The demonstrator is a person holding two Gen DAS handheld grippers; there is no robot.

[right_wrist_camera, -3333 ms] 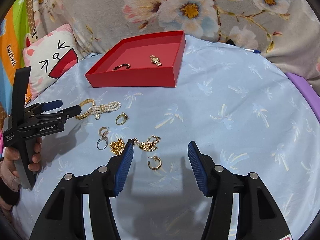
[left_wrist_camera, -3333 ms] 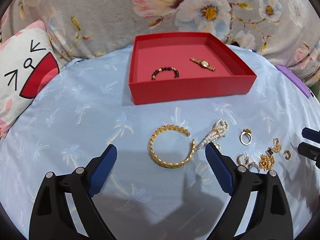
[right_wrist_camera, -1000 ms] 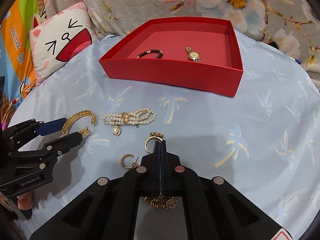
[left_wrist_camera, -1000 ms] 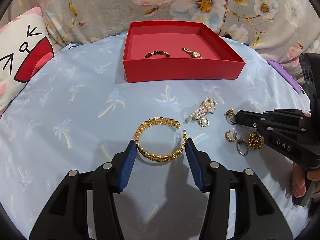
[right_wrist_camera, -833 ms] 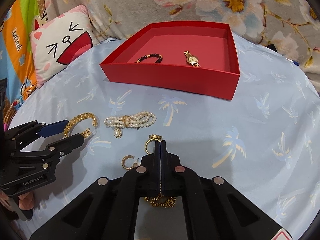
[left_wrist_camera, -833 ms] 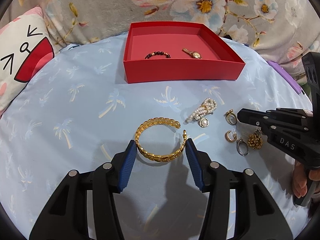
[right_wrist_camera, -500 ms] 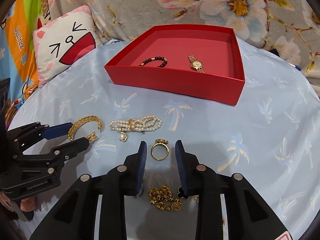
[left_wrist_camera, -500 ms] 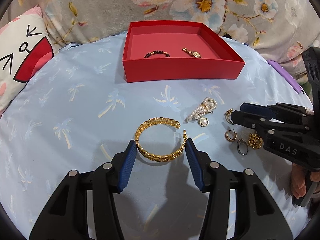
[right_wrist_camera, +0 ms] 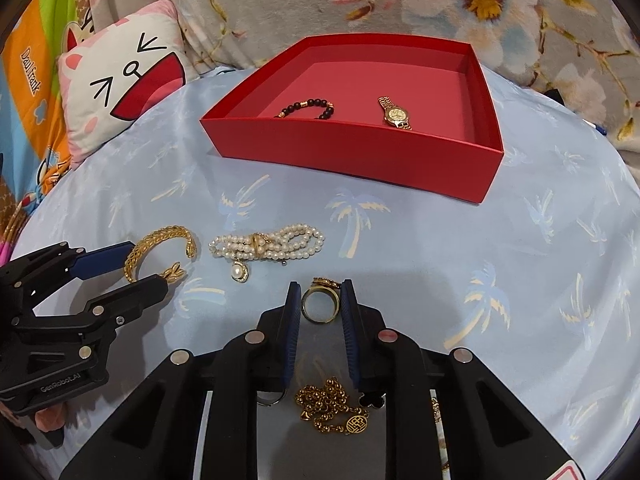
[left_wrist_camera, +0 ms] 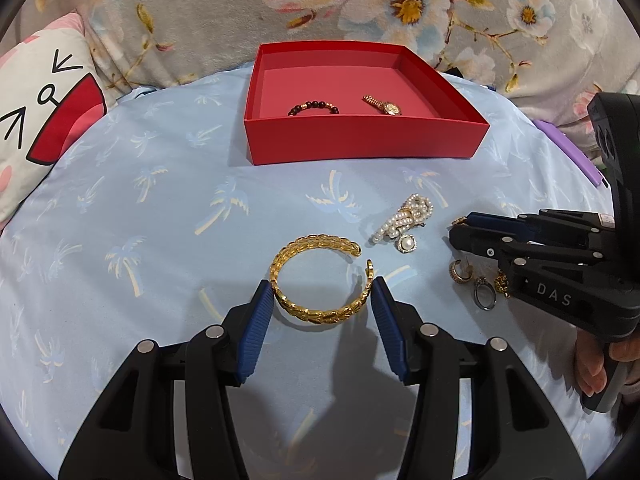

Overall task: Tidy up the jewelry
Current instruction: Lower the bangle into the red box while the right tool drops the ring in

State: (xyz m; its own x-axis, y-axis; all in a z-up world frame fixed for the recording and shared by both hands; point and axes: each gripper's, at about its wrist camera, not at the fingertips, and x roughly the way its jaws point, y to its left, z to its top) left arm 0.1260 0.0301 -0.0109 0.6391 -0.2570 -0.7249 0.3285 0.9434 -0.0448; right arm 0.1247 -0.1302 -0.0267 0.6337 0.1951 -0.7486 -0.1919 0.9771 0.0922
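Observation:
A gold cuff bangle [left_wrist_camera: 316, 314] lies on the blue palm-print cloth. My left gripper [left_wrist_camera: 320, 300] is shut on it, one blue pad against each side. A gold ring [right_wrist_camera: 320, 320] sits between the pads of my right gripper [right_wrist_camera: 320, 304]. Those jaws are closing and the pads touch the ring on both sides. The red box [left_wrist_camera: 360, 142] stands behind, holding a dark bead bracelet [left_wrist_camera: 314, 106] and a gold watch [left_wrist_camera: 386, 106]. In the left wrist view my right gripper [left_wrist_camera: 460, 227] reaches in from the right.
A pearl bracelet [right_wrist_camera: 272, 246] lies between bangle and ring. A gold chain [right_wrist_camera: 332, 404] lies under my right gripper; a hoop earring [left_wrist_camera: 460, 272] and a silver ring [left_wrist_camera: 484, 298] sit beside it. A cat pillow [right_wrist_camera: 124, 80] is at the left, floral fabric behind.
My right gripper, shut a second ago, opened, slid forward around the gold ring and has narrowed onto it. The left gripper and bangle have not moved.

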